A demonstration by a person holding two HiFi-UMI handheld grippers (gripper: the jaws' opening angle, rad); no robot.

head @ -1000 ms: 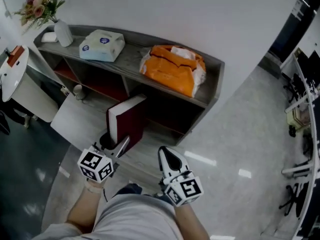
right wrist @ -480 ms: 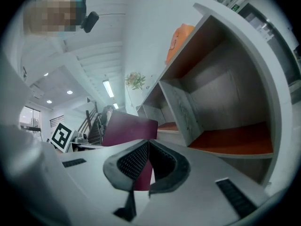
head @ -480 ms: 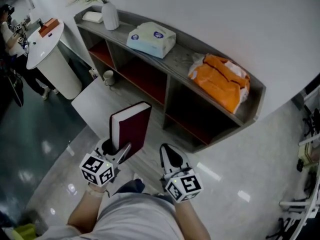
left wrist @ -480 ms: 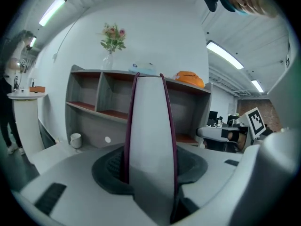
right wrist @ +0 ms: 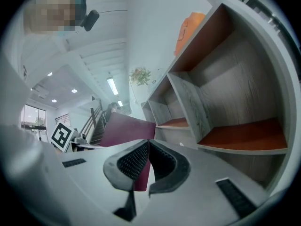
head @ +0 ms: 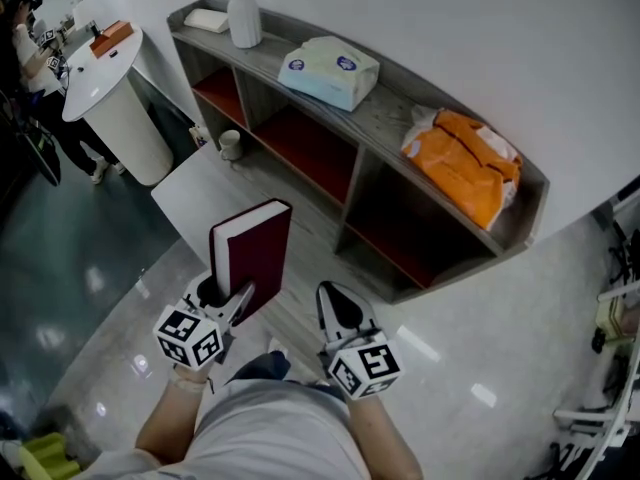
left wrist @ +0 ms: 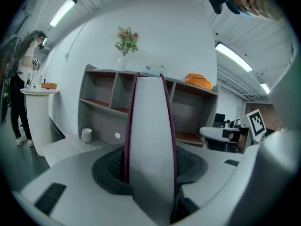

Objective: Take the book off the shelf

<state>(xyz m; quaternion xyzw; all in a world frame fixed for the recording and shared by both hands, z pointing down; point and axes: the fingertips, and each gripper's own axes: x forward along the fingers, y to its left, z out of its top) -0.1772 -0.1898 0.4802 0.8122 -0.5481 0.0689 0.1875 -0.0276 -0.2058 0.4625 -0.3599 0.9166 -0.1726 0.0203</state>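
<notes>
Book (head: 252, 258) clear of shelf (head: 385, 118) — a mug (head: 231, 144), perhaps, at shelf's foot.

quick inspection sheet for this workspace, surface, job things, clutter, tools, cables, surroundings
surface: grey shelf with red-floored compartments, against a white wall
job's things: dark red book upright, out of the shelf, above the floor
clutter: tissue pack, orange bag and vase on the shelf top; cup low by the shelf
grippers: left tool shut on the book's lower end; right tool shut, empty
cables: nothing seen
surroundings: white stand and a person at far left
</notes>
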